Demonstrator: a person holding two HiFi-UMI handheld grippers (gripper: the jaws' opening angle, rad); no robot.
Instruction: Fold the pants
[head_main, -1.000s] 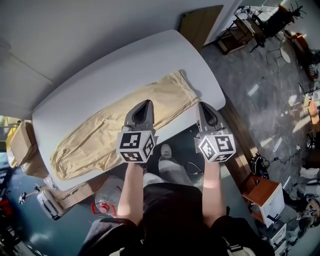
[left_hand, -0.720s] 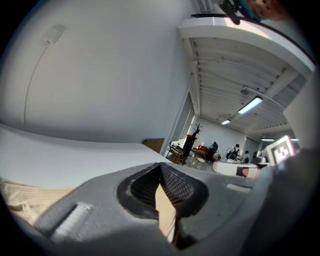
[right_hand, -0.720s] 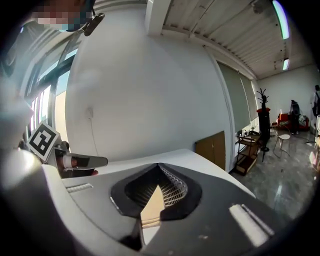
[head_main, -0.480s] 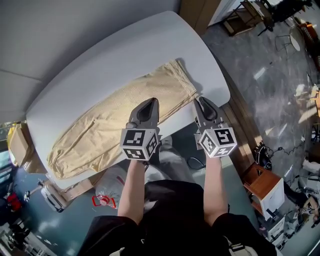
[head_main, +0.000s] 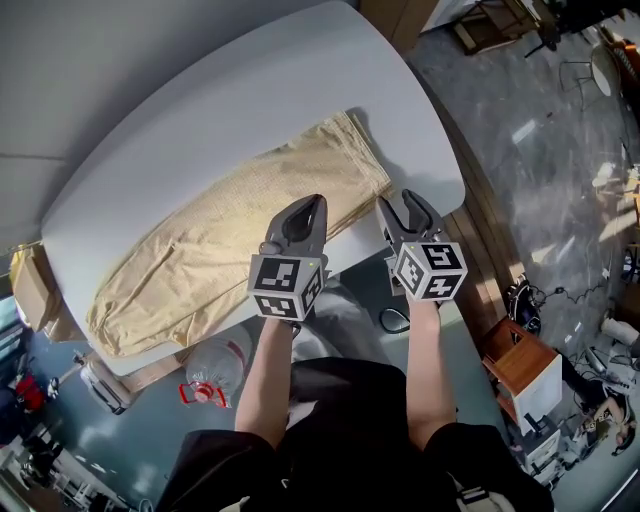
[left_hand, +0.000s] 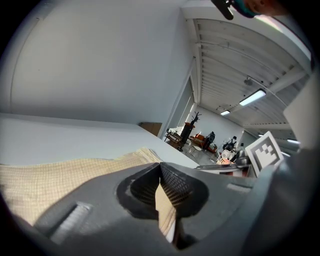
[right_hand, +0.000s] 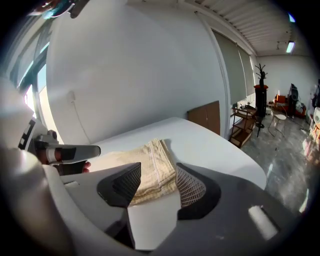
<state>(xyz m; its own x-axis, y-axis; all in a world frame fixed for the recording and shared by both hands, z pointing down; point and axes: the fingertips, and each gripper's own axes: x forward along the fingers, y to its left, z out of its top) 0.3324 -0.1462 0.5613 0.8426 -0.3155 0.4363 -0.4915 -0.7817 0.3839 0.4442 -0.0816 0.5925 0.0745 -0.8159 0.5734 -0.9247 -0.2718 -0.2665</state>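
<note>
"Pants (head_main: 220, 240) location, please?"

"They lie flat on the white table (head_main: 200, 110) as one long strip. The hems (head_main: 105, 325) are at the lower left of the head view and the waistband (head_main: 360, 150) is at the upper centre. The near edge runs close along the table's rim."

"Left gripper (head_main: 308, 205) state?"

"Jaws together, nothing between the pads. It hovers above the near edge of the cloth, centre frame."

"Right gripper (head_main: 405, 204)?"

"Jaws have just been opening and stand wide apart, empty. It sits right of centre, near the table rim. Its own view shows the waistband corner beyond the gap, not yet in it."

"What could go wrong from here?"

"Probably three faults. One: if the left jaws come down closed, they push and rumple the fabric rather than grip it. Two: the cloth looks layered at the waistband, so a shallow pinch may take only the top layer, and the layers part on lifting. Three: the fabric lies close to the rim, so a pull toward the person may drag it off the table. Uneven lifting by the two grippers would also skew the fold."

"Count?"

"One pair of pants, one table, two grippers: one closed, one open."
</note>
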